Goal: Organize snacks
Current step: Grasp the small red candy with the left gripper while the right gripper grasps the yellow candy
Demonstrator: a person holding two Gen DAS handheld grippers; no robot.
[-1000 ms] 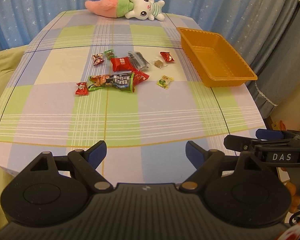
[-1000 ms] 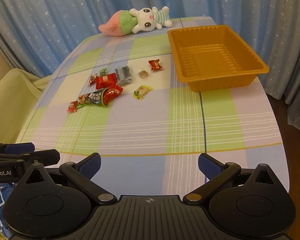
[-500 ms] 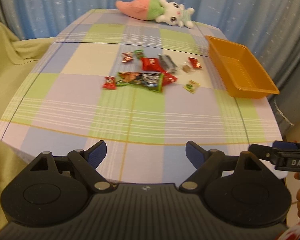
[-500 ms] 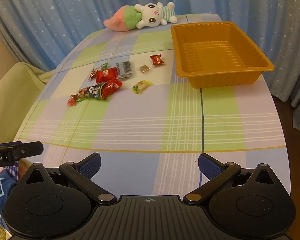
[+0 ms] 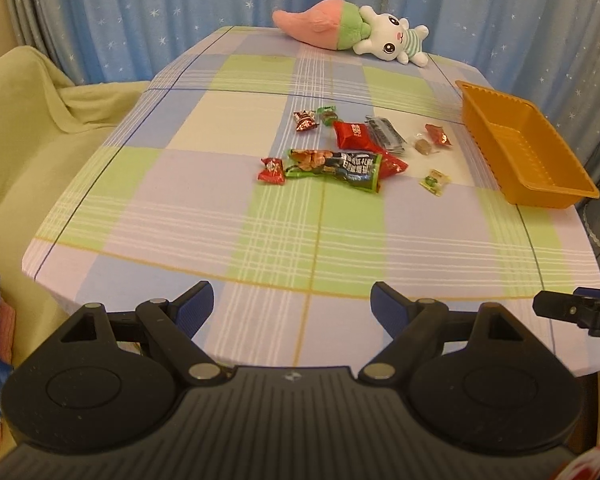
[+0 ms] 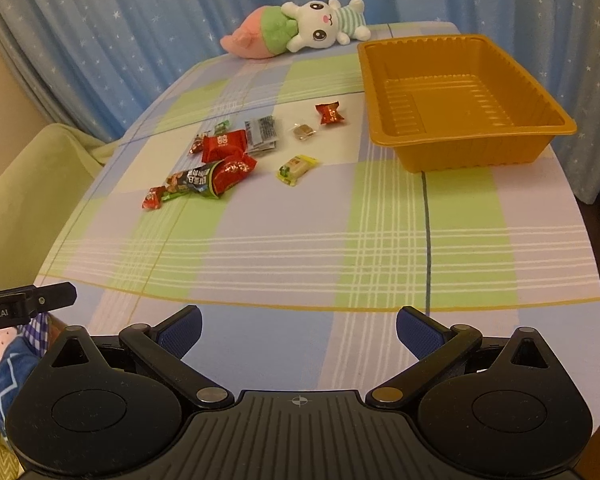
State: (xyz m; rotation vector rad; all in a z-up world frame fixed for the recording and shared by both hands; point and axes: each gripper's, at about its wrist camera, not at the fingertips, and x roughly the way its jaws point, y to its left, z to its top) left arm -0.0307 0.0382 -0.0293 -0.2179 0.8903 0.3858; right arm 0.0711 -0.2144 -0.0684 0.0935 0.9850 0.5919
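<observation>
In the left wrist view, the left tool (image 5: 292, 304) is wide open and holds nothing, above the near edge of the bench (image 5: 260, 240). The snacks (image 5: 340, 152) lie scattered in the middle, and the orange tray (image 5: 540, 184) stands at the right.

In the right wrist view, the right tool (image 6: 298, 330) is also open and empty. The snacks (image 6: 228, 160) lie left of the tray (image 6: 460, 152), apart from it. A plush rabbit (image 6: 300, 28) lies at the far edge.

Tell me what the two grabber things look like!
Both are black plastic. The left gripper and right gripper each have two angled fingers with blue textured pads, round discs, silver pivot pins and a ribbed middle. White lettering reads "Robot.AI" on the left gripper's side.
</observation>
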